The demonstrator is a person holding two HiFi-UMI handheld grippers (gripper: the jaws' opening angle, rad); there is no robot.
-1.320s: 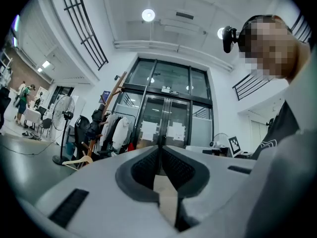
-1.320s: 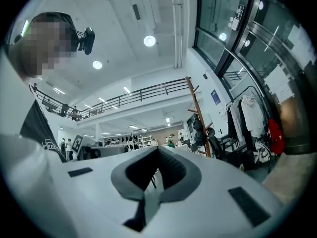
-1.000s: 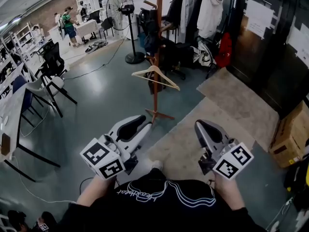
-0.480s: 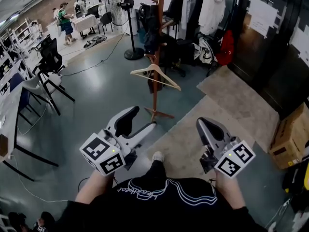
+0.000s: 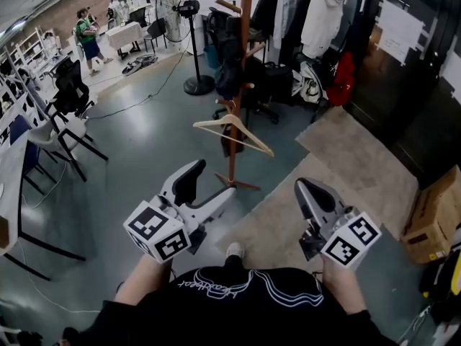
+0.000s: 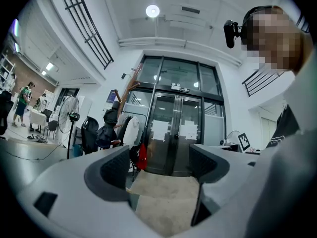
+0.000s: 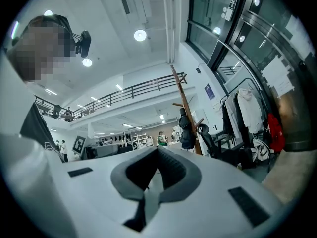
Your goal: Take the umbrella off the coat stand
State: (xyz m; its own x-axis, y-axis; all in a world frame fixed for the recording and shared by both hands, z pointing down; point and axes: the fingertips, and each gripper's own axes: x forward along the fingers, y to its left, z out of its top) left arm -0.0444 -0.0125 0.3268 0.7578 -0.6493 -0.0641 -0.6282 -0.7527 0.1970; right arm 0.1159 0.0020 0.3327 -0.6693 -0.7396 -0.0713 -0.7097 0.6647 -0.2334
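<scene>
The brown wooden coat stand [image 5: 235, 99] rises from the grey floor ahead of me, well beyond both grippers. A dark bundle [image 5: 227, 52] hangs from its upper pegs; I cannot tell whether it is the umbrella. A bare wooden hanger [image 5: 233, 127] hangs lower on the pole. My left gripper [image 5: 207, 184] points level at the stand's foot, and its jaws are opening with nothing between them [image 6: 159, 165]. My right gripper [image 5: 305, 192] is held level beside it, shut and empty [image 7: 157, 155]. The right gripper view shows the stand [image 7: 184, 103] and the dark bundle [image 7: 187, 133] far off.
A pedestal fan [image 5: 181, 11] stands behind the stand. A clothes rail with coats [image 5: 317, 16] and a red bag [image 5: 344, 78] are at the back right. A beige carpet [image 5: 346, 157] and a cardboard box [image 5: 433, 215] lie right; chairs [image 5: 72, 96] left.
The left gripper's jaws have swung apart from nearly closed to wide. Both grippers and I have moved forward, so the coat stand is a little nearer.
</scene>
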